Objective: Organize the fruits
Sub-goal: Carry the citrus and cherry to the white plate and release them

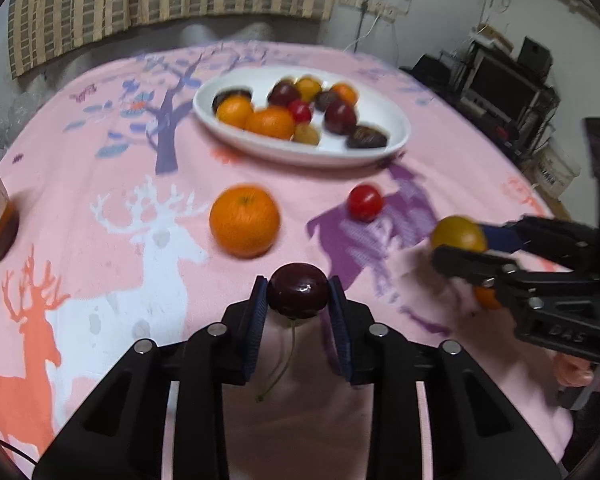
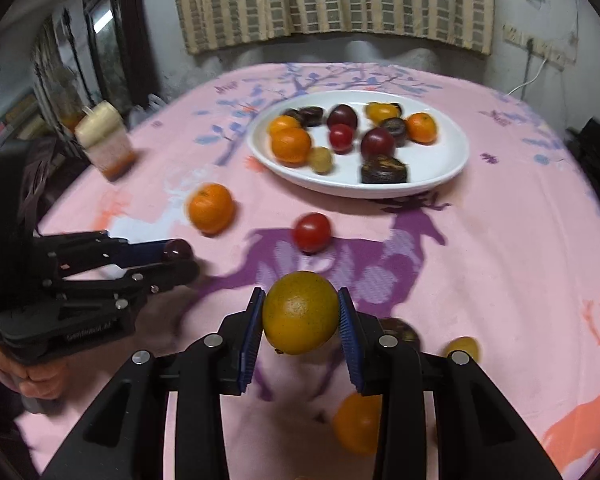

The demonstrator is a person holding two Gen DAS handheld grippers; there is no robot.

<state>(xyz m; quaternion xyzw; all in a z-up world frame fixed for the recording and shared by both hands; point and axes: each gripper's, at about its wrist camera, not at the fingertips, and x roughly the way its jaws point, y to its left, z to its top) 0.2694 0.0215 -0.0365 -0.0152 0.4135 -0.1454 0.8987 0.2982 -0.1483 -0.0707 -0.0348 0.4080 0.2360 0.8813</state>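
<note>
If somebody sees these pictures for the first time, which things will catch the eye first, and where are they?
Each tool holds a fruit just in front of its own camera: the left tool is shut on a dark cherry, the right tool on a yellow-orange fruit. Behind them, a white plate of mixed fruits sits on the pink deer-print tablecloth, with an orange and a red tomato loose before it.
</note>
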